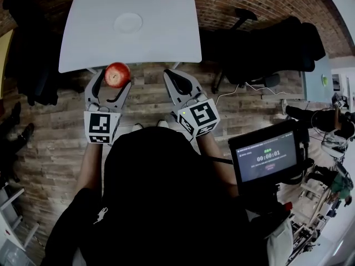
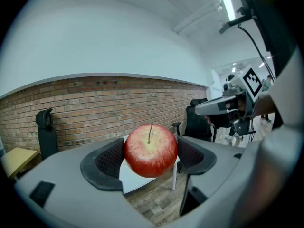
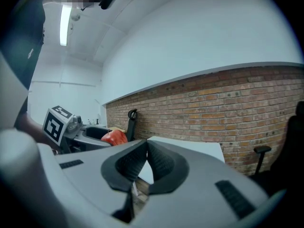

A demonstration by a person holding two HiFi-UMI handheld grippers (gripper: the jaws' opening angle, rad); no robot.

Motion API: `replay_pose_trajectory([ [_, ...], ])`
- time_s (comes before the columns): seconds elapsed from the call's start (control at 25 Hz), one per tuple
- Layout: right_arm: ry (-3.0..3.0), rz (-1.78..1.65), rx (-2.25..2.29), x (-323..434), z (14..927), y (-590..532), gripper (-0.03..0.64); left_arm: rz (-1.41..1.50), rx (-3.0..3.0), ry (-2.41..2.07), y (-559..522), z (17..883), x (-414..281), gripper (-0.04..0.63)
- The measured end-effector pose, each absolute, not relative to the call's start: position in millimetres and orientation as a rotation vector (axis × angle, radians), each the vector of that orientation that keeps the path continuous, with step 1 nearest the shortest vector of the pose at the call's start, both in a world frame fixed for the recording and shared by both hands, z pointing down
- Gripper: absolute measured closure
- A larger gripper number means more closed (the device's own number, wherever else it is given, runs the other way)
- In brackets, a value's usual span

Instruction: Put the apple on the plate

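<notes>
Held a red apple [image 2: 150, 151] in the left gripper [image 1: 113, 81]. Spread the fingers [image 2: 108, 159] wide and pressed them on both sides of the apple, stem up. Hung the apple in the air over the wood floor [image 1: 55, 148], just in front of the near edge of the white desk [image 1: 166, 37]. Left the round white plate [image 1: 128, 22] further back on the desk, well apart from the apple. Shut the right gripper [image 1: 176, 77], fingers [image 3: 128, 163] touching and holding nothing. Held it beside the left one, also short of the desk. Saw a brick wall [image 2: 95, 108] behind the desk and a black office chair [image 1: 260, 43] to its right.
</notes>
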State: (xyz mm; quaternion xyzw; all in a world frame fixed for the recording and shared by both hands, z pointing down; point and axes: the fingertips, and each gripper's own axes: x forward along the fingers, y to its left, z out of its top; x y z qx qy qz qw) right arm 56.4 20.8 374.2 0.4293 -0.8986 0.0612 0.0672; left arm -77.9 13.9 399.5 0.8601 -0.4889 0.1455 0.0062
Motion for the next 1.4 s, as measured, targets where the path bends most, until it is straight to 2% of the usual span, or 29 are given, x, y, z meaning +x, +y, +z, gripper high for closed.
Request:
replay_pose_trajectory([
  [1.4, -2.658, 0.135, 1.291, -13, 379, 31, 0.612, 0.418, 2.639, -1.570, 39, 419, -174, 0.236],
])
